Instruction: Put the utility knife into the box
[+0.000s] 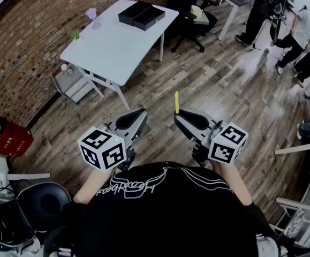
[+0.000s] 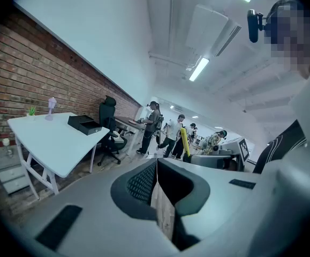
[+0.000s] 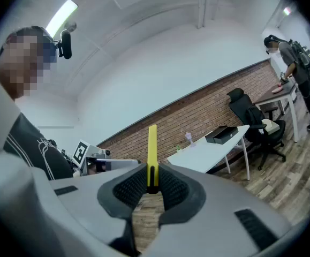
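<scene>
Utility knife (image 3: 152, 143): one, pinched in right gripper (image 3: 152, 176); left gripper (image 2: 156, 166) closed.

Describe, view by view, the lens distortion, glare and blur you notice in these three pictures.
Head view: fisheye bends the brick wall into an arc, corners go dark, pale sheen on the floor. Left gripper view: ceiling light blown out, left gripper close and soft. Right gripper view: utility knife fairly crisp in the right gripper, edges vignetted.

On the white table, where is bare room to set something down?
Most of the white table is bare: the wide stretch from the black box at its far end to the near edge. It is crowded only on the wall side, by the small purple thing and green plant.
</scene>
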`<state>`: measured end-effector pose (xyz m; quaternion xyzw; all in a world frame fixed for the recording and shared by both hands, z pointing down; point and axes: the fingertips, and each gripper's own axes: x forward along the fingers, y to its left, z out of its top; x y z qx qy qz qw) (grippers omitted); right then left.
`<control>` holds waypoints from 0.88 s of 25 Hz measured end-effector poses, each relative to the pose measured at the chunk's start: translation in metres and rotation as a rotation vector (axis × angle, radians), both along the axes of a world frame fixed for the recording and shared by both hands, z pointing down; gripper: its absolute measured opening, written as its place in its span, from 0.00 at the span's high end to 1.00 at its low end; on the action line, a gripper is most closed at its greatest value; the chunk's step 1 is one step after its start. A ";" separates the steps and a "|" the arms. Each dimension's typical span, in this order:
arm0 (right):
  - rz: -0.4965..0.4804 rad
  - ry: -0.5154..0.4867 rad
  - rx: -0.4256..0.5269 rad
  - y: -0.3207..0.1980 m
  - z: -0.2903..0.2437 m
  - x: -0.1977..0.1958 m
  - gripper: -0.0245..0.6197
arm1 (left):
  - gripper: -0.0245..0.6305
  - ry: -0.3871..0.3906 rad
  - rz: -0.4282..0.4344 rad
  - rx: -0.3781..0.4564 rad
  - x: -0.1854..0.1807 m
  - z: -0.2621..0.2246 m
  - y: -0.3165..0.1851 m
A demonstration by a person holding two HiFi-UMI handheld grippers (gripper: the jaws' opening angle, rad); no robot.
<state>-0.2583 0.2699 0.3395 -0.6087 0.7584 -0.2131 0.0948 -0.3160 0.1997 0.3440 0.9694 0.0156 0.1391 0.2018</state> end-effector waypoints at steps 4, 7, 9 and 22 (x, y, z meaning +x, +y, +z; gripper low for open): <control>0.005 -0.005 0.002 0.003 -0.004 0.009 0.86 | 0.91 -0.007 0.011 -0.001 0.010 -0.002 0.005; 0.007 -0.006 0.003 0.006 -0.006 0.017 0.86 | 0.91 -0.012 0.017 -0.001 0.019 -0.003 0.009; 0.012 -0.008 0.005 0.010 -0.007 0.024 0.86 | 0.91 -0.015 0.018 0.002 0.026 -0.003 0.012; 0.017 -0.003 -0.008 0.059 0.013 0.075 0.86 | 0.91 -0.015 0.043 -0.015 0.080 0.013 0.062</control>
